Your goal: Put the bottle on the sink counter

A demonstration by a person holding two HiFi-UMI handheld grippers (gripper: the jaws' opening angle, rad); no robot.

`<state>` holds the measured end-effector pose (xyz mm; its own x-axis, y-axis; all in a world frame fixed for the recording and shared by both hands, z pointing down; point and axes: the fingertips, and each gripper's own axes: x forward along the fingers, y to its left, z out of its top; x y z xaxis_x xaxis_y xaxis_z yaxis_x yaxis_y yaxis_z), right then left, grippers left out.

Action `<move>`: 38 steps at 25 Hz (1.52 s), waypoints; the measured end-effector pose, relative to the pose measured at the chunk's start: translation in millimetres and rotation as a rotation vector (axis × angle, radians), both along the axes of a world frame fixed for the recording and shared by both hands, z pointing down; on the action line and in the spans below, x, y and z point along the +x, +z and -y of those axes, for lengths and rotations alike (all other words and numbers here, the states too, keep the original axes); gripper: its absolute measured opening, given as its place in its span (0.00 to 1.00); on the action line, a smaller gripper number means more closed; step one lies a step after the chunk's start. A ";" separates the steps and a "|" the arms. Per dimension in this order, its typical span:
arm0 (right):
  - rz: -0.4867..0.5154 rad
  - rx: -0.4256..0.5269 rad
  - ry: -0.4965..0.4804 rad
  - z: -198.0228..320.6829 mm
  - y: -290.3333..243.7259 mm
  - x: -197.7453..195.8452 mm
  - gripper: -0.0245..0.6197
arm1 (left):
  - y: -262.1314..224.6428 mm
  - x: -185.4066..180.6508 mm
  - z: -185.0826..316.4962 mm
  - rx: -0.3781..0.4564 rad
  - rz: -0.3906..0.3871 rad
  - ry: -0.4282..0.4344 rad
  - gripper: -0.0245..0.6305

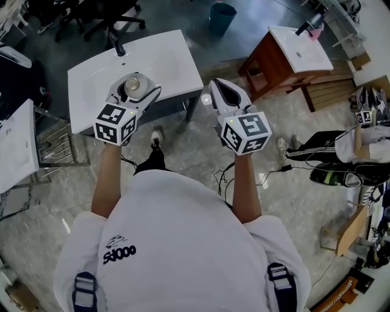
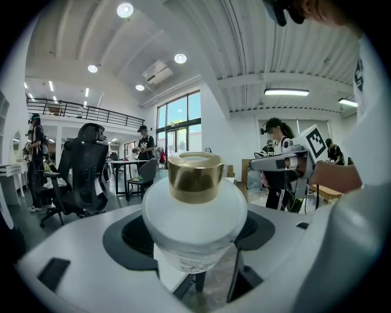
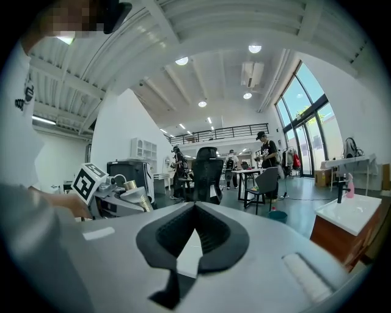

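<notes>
A frosted white bottle (image 2: 194, 214) with a gold cap (image 2: 195, 177) stands upright between the jaws of my left gripper (image 2: 194, 231), which is shut on its body. In the head view the bottle (image 1: 135, 83) and left gripper (image 1: 138, 89) hang over the front edge of the white sink counter (image 1: 167, 58), near its basin. My right gripper (image 1: 220, 92) is held off the counter's right corner, over the floor. Its jaws (image 3: 194, 214) are shut with nothing between them. The right gripper view also shows the bottle (image 3: 130, 185) off to the left.
A black faucet (image 1: 117, 46) stands at the back of the counter. Another white sink on a wooden cabinet (image 1: 300, 50) is at the right, with a teal bin (image 1: 222, 16) behind. A third basin (image 1: 15, 146) and a metal rack are at the left. A seated person (image 1: 341, 146) and cables are on the floor at the right.
</notes>
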<state>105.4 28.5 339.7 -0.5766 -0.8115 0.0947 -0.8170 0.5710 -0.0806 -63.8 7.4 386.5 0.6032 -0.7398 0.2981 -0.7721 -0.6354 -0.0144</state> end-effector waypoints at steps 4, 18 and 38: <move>0.001 0.009 0.002 29.2 4.1 -6.3 0.05 | 5.8 -4.9 28.1 -0.010 -0.006 0.002 0.56; -0.016 -0.011 0.017 122.8 8.7 -18.8 0.05 | 17.5 -13.7 129.4 -0.043 -0.002 0.012 0.56; -0.103 -0.117 0.014 221.4 55.9 -46.1 0.05 | 80.5 -6.2 233.2 -0.144 0.021 0.061 0.56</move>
